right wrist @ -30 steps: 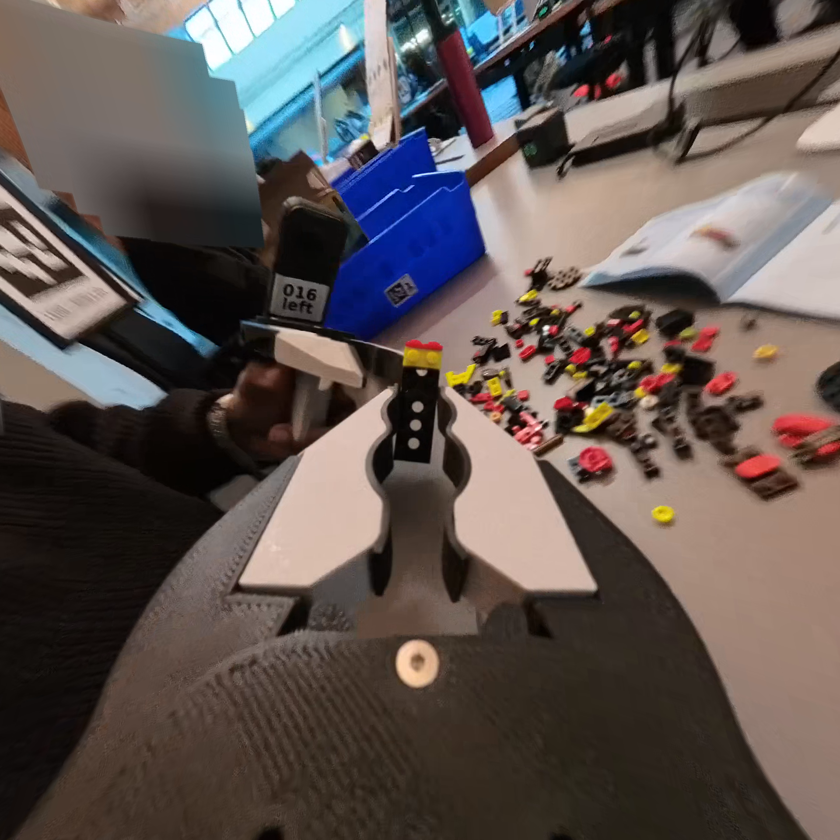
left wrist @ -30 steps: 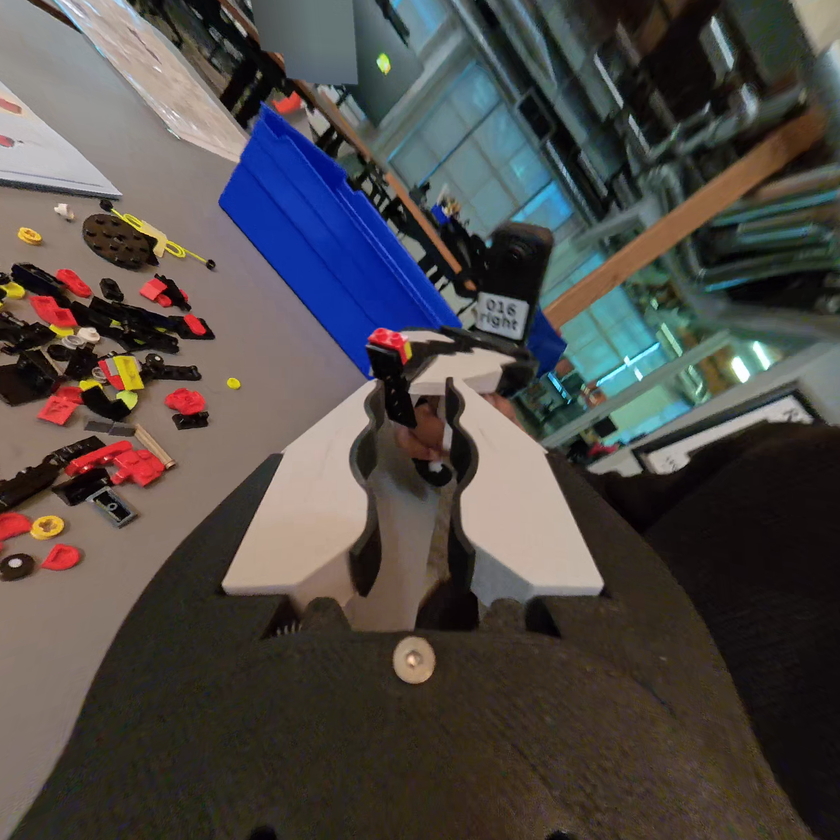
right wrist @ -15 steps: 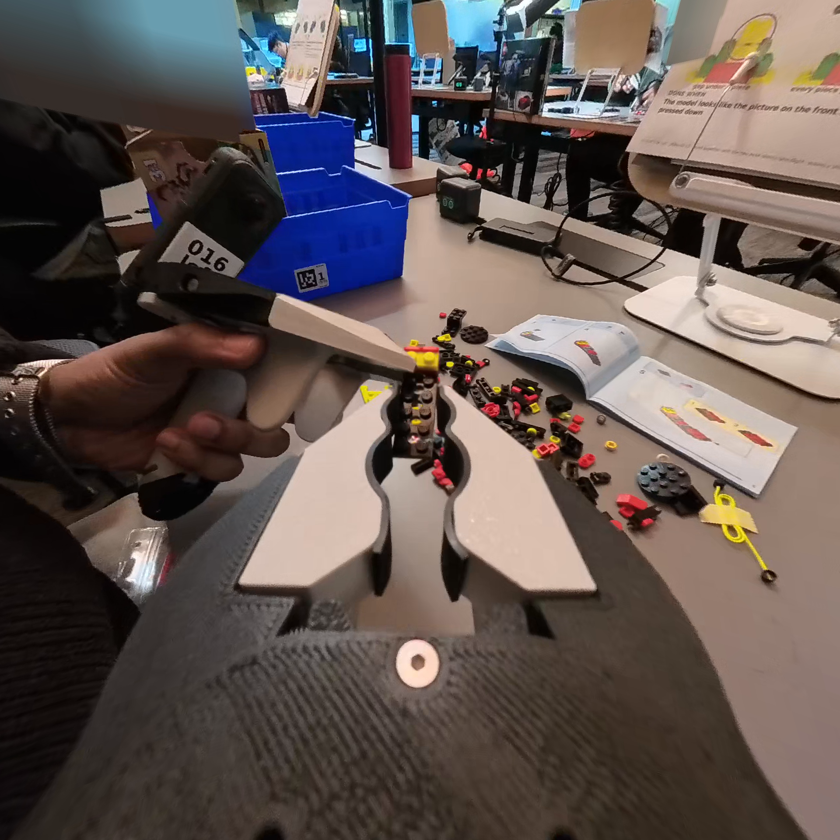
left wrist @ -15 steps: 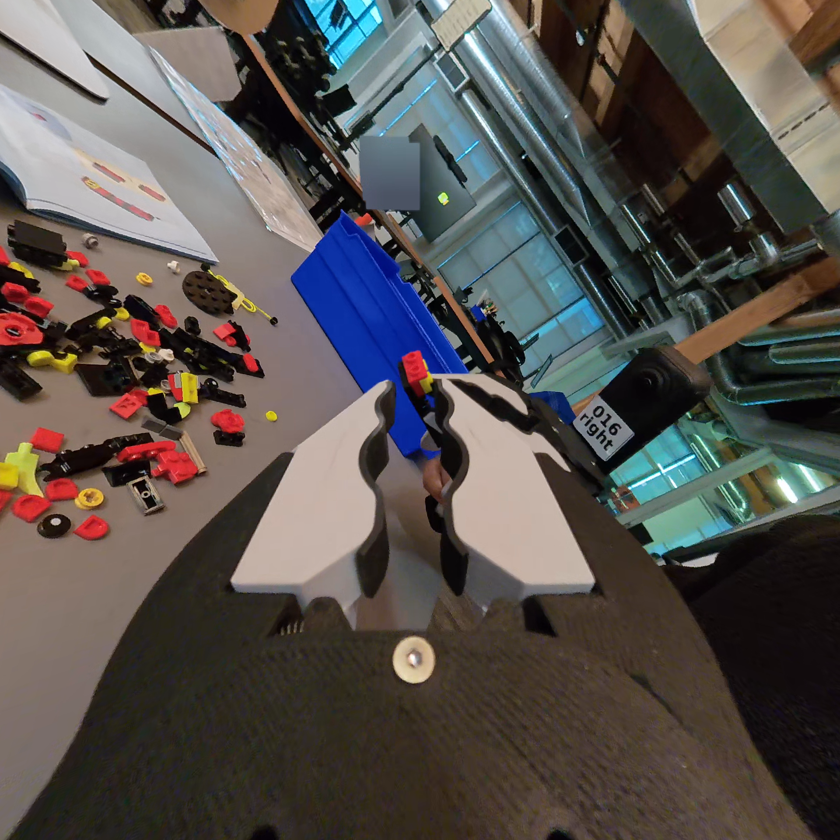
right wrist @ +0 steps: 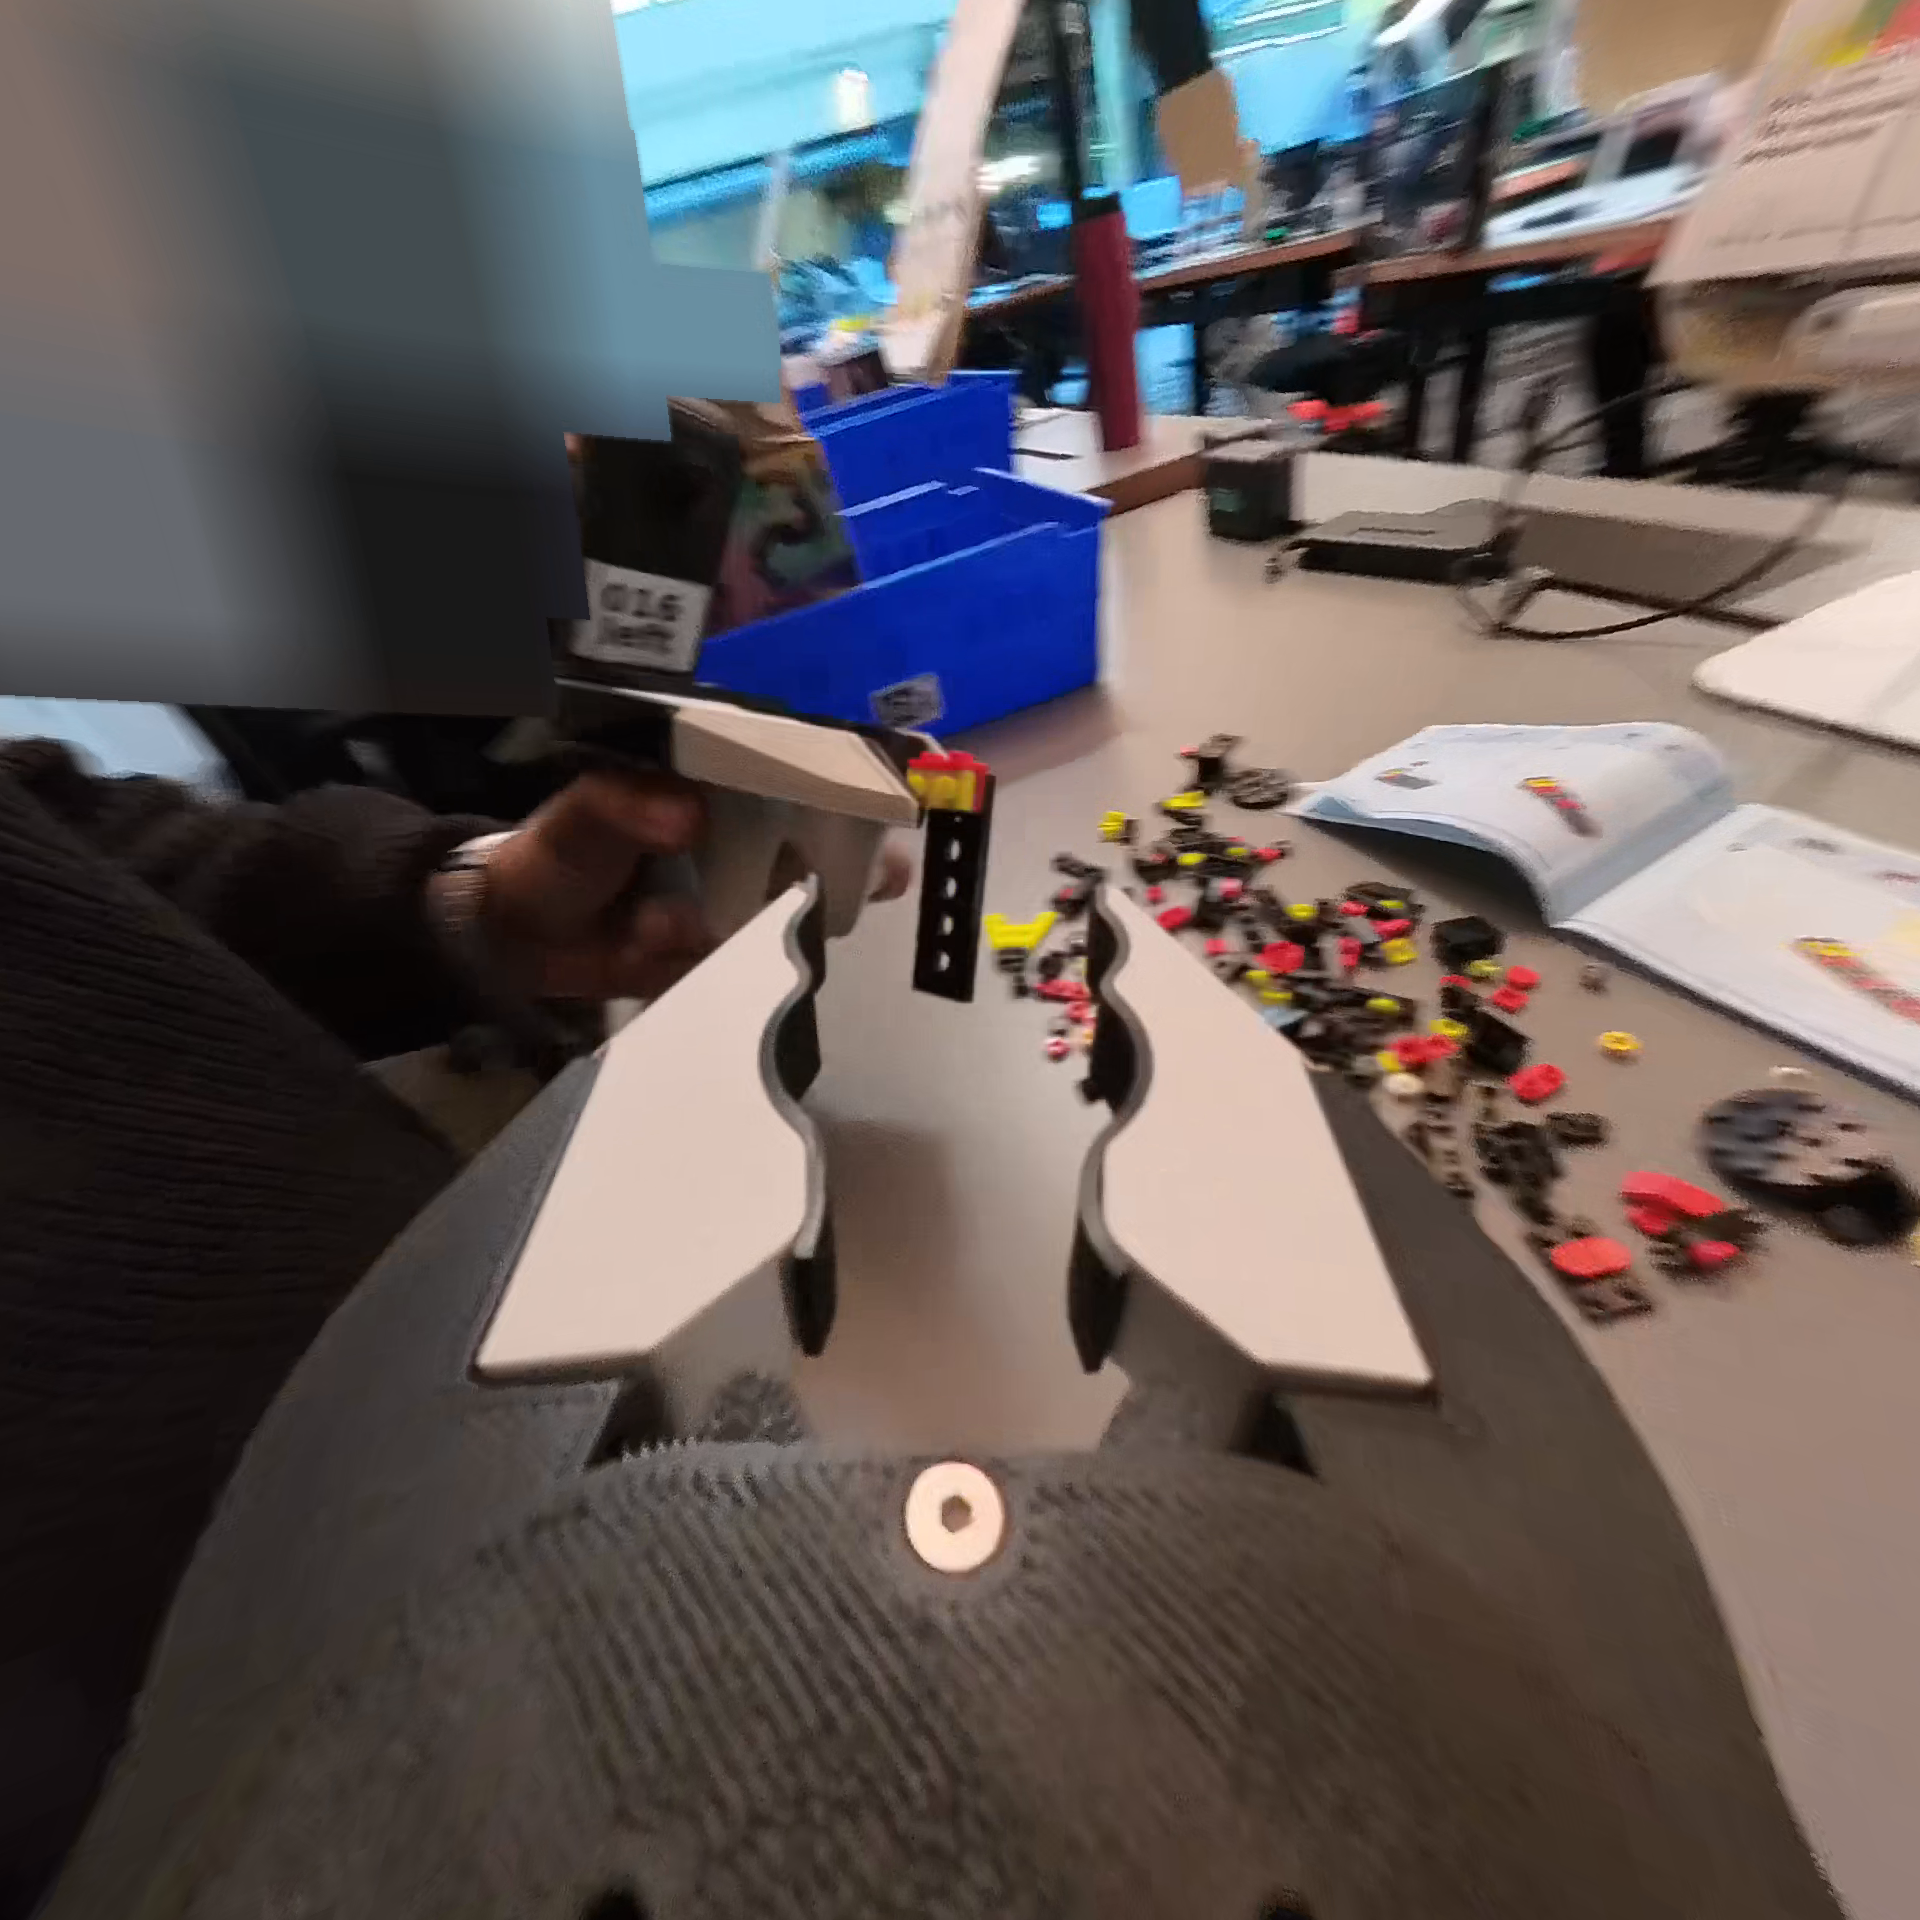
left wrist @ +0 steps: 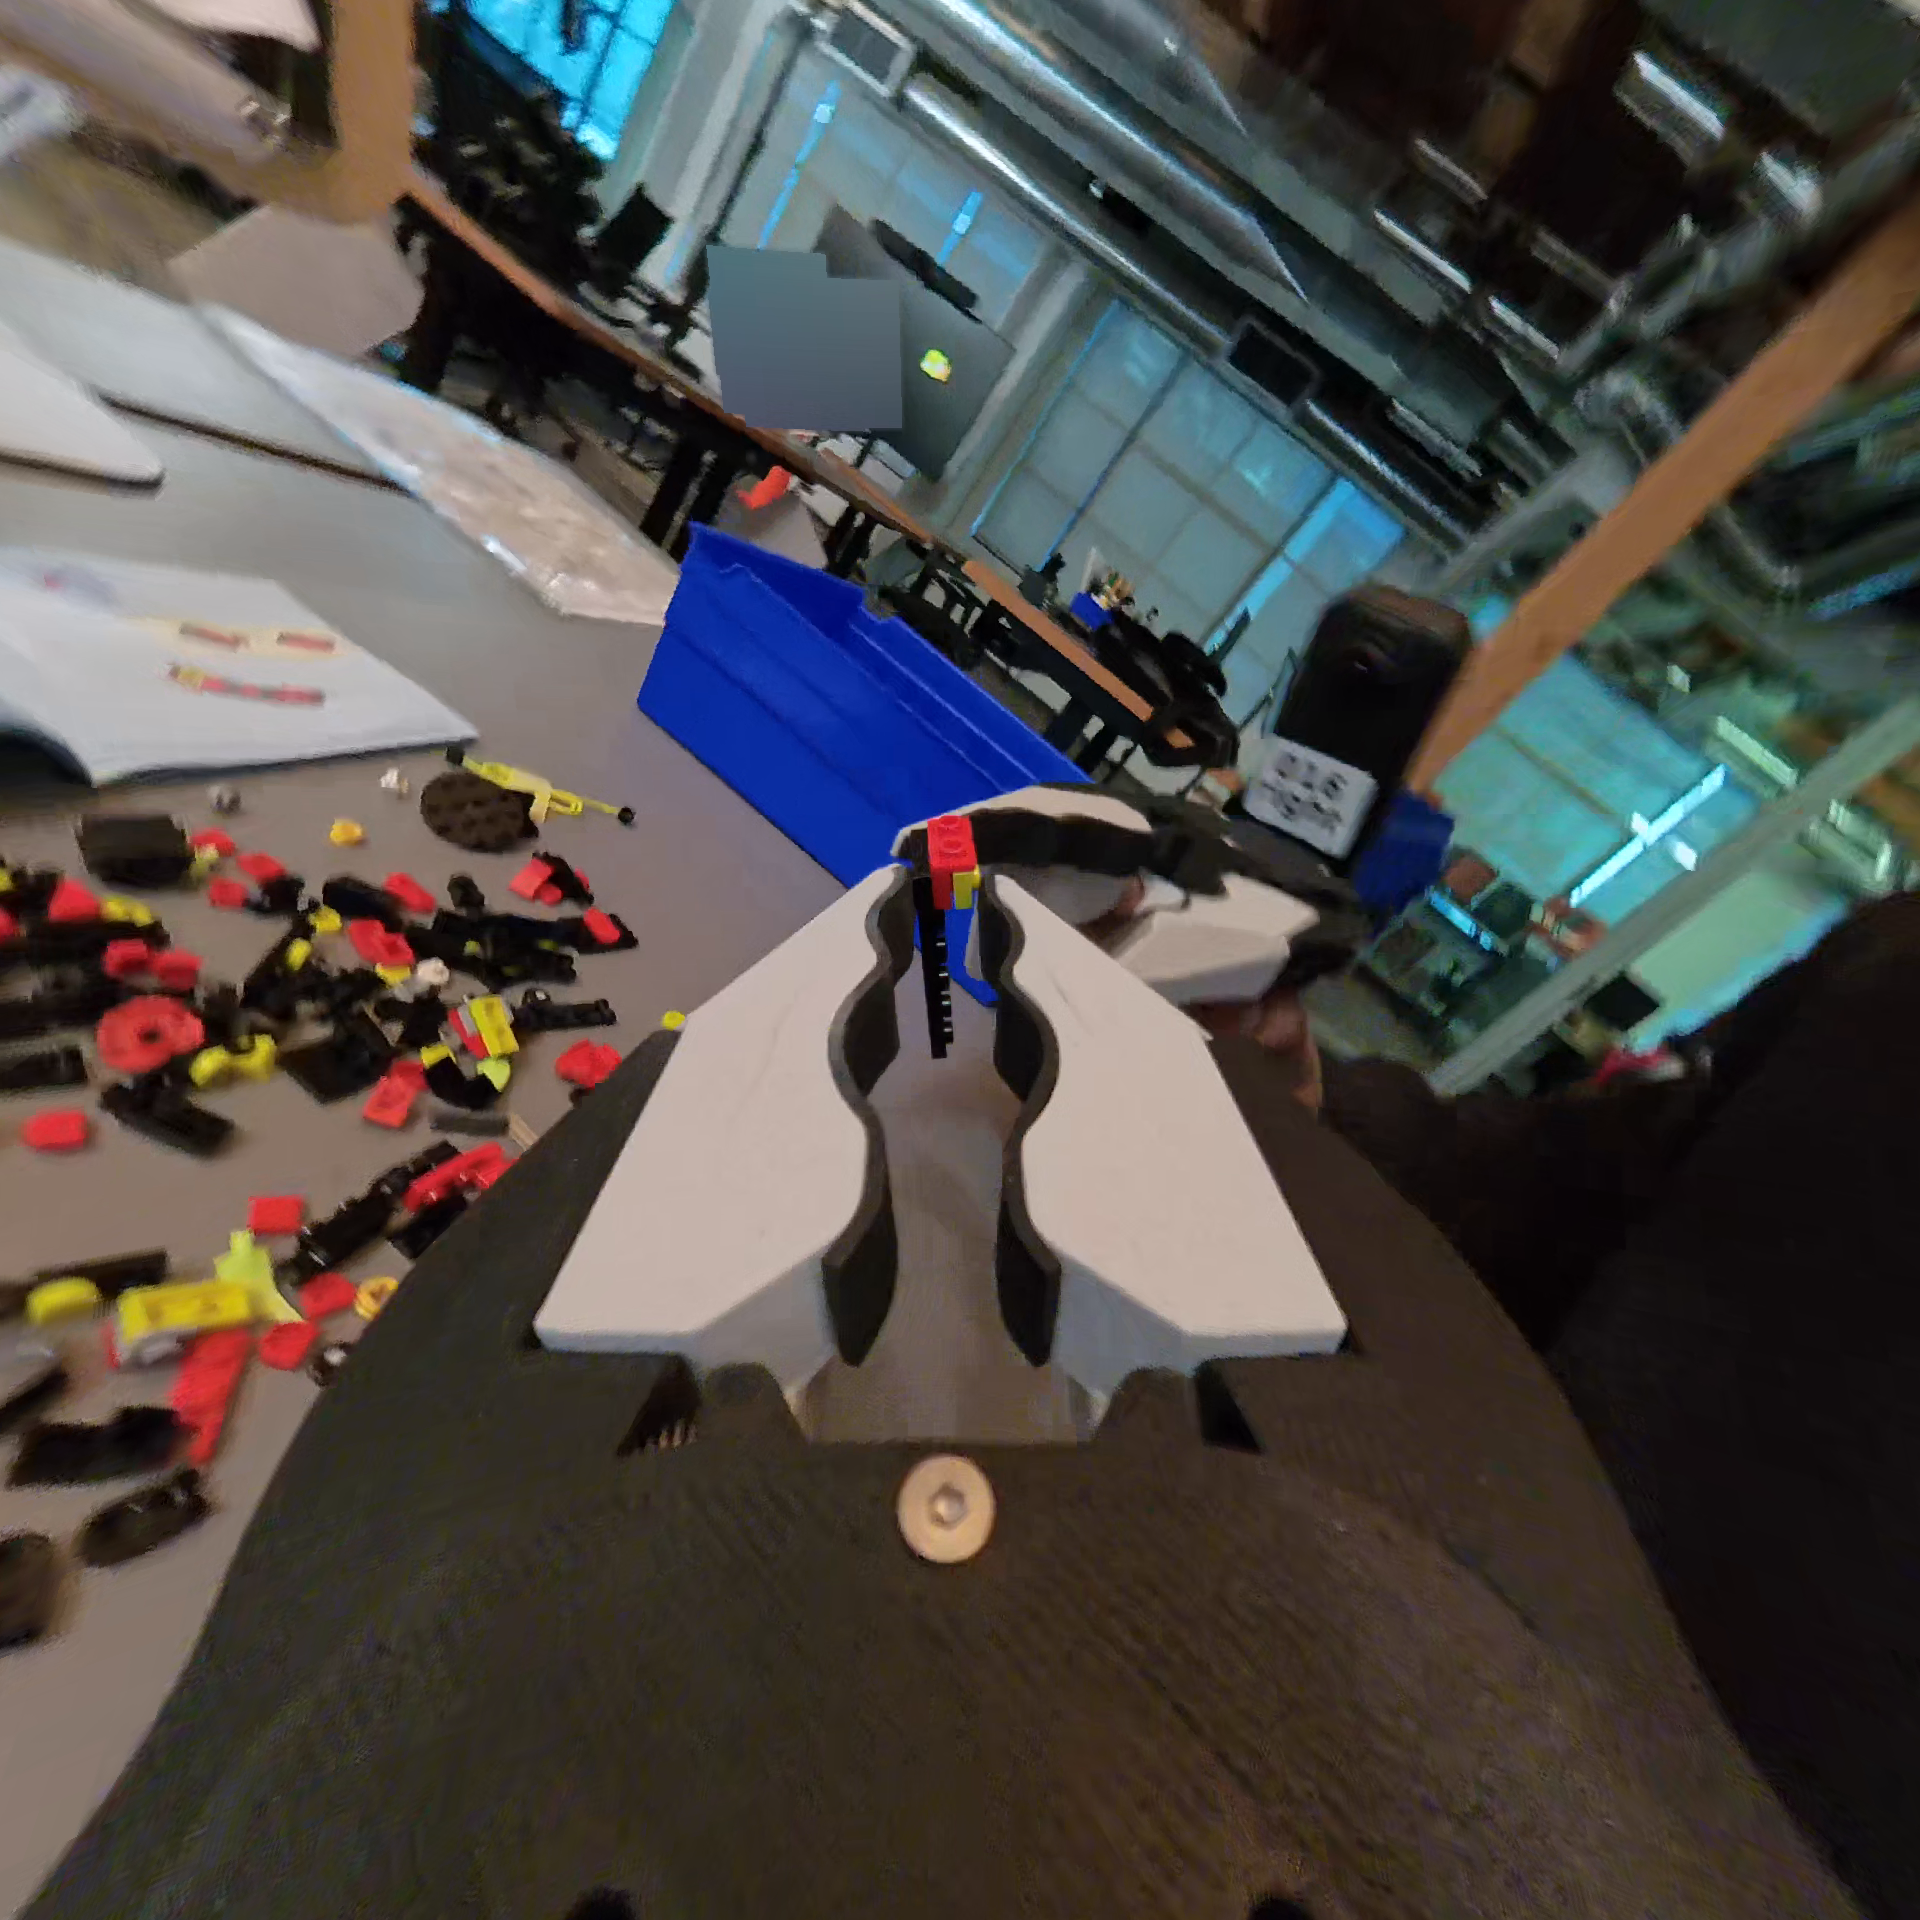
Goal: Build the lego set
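Observation:
My left gripper (left wrist: 940,883) is shut on the top end of a small lego assembly (left wrist: 938,977), a black holed plate capped by a red and a yellow brick. It holds it in the air, edge-on between its fingertips. In the right wrist view the left gripper (right wrist: 831,769) pinches the red and yellow top, and the black plate (right wrist: 948,914) hangs down from it. My right gripper (right wrist: 956,909) is open wide around the plate, and neither pad touches it. It also shows in the left wrist view (left wrist: 1091,862), just behind the assembly.
A pile of loose red, black and yellow pieces (left wrist: 312,987) (right wrist: 1351,987) lies on the grey table. An open instruction booklet (left wrist: 208,675) (right wrist: 1558,821), a black round plate (right wrist: 1787,1143) and a blue bin (left wrist: 831,727) (right wrist: 935,623) lie beyond it. The tips of both grippers are at nearly the same place.
The right gripper held the assembly and has opened and let it go. The left gripper has closed on its top end and now carries it.

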`<state>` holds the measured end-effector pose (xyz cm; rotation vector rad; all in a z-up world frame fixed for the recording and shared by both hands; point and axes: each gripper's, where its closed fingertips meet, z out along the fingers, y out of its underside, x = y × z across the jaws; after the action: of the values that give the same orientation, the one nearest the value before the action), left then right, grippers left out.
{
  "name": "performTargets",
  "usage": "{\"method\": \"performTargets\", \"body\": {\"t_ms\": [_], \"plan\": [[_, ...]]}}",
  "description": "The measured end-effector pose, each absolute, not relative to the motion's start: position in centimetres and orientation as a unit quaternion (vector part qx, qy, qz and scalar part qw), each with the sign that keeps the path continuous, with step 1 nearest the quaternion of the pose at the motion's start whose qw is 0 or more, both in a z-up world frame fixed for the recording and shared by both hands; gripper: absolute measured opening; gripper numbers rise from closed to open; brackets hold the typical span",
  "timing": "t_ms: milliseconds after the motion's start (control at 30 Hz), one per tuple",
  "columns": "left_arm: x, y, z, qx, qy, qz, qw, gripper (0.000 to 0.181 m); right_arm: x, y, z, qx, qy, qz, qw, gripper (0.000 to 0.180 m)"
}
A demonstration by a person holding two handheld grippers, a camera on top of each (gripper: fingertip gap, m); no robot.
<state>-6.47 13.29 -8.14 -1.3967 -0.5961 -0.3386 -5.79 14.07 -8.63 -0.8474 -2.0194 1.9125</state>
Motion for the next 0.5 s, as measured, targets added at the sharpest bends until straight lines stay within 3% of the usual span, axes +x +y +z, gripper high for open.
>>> {"method": "performTargets", "body": {"t_ms": [100, 200, 500], "plan": [[-5.0, 12.9, -7.4, -0.660, -0.178, -0.137, 0.717, 0.009, -4.0, 14.1, -7.7, -0.263, -0.667, 0.697, -0.007, 0.035], [-3.0, 13.1, -6.7, -0.656, -0.123, -0.177, 0.723, 0.009, -2.9, 13.5, -6.9, -0.241, -0.646, 0.721, -0.071, 0.020], [-1.3, 13.6, -6.5, -0.654, -0.099, -0.229, 0.714, 0.009, -1.6, 12.6, -7.2, -0.214, -0.661, 0.713, -0.094, 0.013]]}}
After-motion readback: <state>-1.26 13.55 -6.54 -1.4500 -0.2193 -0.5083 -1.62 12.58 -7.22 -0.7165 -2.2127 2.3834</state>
